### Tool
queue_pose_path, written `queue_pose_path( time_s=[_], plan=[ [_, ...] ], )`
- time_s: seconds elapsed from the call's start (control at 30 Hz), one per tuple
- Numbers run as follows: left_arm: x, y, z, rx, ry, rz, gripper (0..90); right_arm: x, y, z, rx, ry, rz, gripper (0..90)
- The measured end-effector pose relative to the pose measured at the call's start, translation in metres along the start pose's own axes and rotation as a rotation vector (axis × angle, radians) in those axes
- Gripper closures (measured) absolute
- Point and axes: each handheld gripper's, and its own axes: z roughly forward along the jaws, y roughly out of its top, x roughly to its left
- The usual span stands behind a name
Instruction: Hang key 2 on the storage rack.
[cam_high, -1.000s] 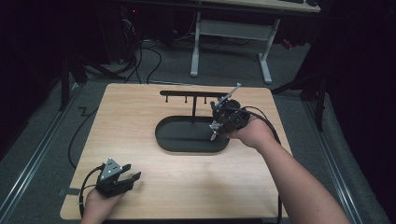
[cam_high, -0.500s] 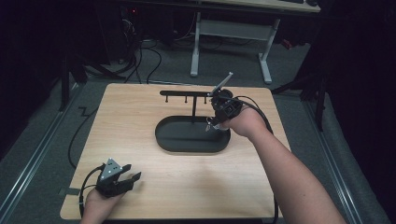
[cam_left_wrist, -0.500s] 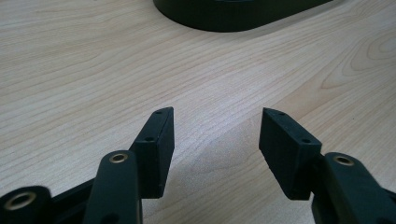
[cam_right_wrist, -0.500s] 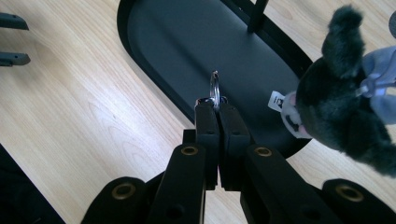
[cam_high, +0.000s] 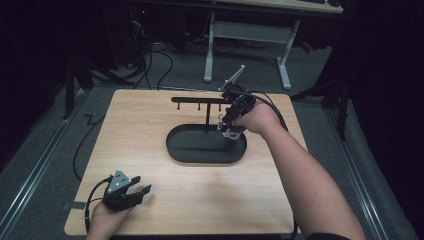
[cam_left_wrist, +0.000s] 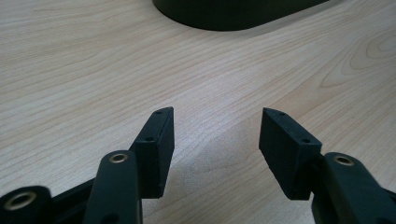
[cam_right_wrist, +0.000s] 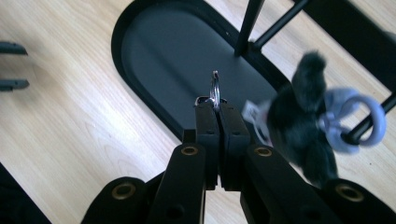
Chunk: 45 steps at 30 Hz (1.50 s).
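Over the black oval tray (cam_high: 200, 152) the right gripper (cam_high: 226, 125) has its two black jaws pressed tight together, pinching a small silver metal key ring (cam_right_wrist: 215, 91) right at the tips. The right gripper view shows it clearly: the ring stands edge-on above the closed jaws, and off to one side hangs a blurred, dark fuzzy keychain charm (cam_right_wrist: 299, 126) with a pale lilac plastic clasp (cam_right_wrist: 348, 119), the charm close beside the jaws. Behind it stands the black metal hanging rack (cam_high: 207, 102), a thin post rising from the tray with a crossbar carrying short pegs; in the high view the gripper sits just in front of the right end of that bar, above the tray's right half. Whether the clasp touches the bar is too blurred to call. Down at the near left corner of the light wooden table (cam_high: 150, 125), the left gripper (cam_high: 142, 192) rests low in the person's hand, well apart from the tray. Its own view shows the jaws spread wide with bare wood grain between them and nothing gripped, the dark rim of the tray lying ahead at the top of that view. A black cable loops from that gripper towards the table's left edge.
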Motion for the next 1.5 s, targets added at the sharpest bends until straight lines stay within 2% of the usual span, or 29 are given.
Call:
queue_pose_path(
  time_s=[0.07,0.2,0.27,0.3,0.33,0.4,0.5,0.77,0.83,1.0,1.07,1.1,1.13,1.23,1.27,1.4,1.43,1.47,1.5],
  plan=[
    [0.0,0.0,0.0,0.001,0.0,0.001,46.0,0.0,0.004,0.001,0.01,-0.003,0.021,89.4],
    [0.001,0.0,0.0,0.003,-0.001,0.0,46.0,-0.004,0.012,0.004,0.004,-0.01,0.002,89.4],
    [0.001,-0.001,0.001,0.002,0.002,0.0,46.0,-0.004,0.015,0.005,0.005,-0.01,0.015,89.4],
    [0.001,-0.001,0.001,0.002,0.001,-0.001,46.0,-0.006,0.016,0.006,-0.002,-0.014,-0.005,89.4],
    [0.001,-0.001,0.001,0.002,0.0,-0.002,46.1,-0.006,0.018,0.006,0.004,-0.012,0.016,89.4],
    [0.001,-0.001,0.001,0.002,-0.002,0.0,46.1,-0.007,0.019,0.007,0.006,-0.013,0.027,89.4],
    [0.0,0.0,0.0,0.005,-0.004,0.002,46.1,-0.01,0.02,0.01,0.004,-0.019,0.009,89.4],
    [0.0,0.0,0.001,0.007,-0.004,0.003,46.1,-0.016,0.022,0.007,0.004,-0.038,0.036,89.3],
    [0.0,-0.001,0.001,0.005,-0.003,0.003,46.1,-0.017,0.024,0.006,-0.001,-0.03,0.033,89.3],
    [0.0,-0.001,0.002,0.004,-0.005,0.005,46.1,-0.02,0.029,0.007,0.005,-0.055,0.016,89.2],
    [0.0,0.0,0.001,0.005,-0.006,0.007,46.1,-0.021,0.03,0.008,0.006,-0.057,0.029,89.2],
    [0.0,-0.001,0.001,0.003,-0.005,0.006,46.1,-0.022,0.03,0.009,0.004,-0.064,0.018,89.1],
    [0.0,-0.001,0.001,0.004,-0.007,0.007,46.1,-0.022,0.03,0.01,0.009,-0.068,0.045,89.0],
    [0.0,-0.001,0.002,0.005,-0.006,0.008,46.1,-0.024,0.031,0.012,0.002,-0.086,0.033,87.7],
    [0.0,-0.001,0.002,0.005,-0.006,0.009,46.1,-0.024,0.031,0.011,-0.008,-0.094,0.043,85.1],
    [0.001,-0.001,0.002,0.006,-0.006,0.005,46.0,-0.021,0.031,0.006,-0.053,-0.093,0.067,80.9],
    [0.001,-0.001,0.002,0.007,-0.008,0.005,46.0,-0.021,0.031,0.004,-0.061,-0.091,0.049,80.7],
    [0.001,-0.001,0.002,0.009,-0.009,0.006,46.0,-0.019,0.031,0.003,-0.063,-0.086,0.062,80.1],
    [0.0,-0.001,0.002,0.007,-0.007,0.008,46.0,-0.018,0.03,0.001,-0.066,-0.089,0.052,79.4]
  ],
)
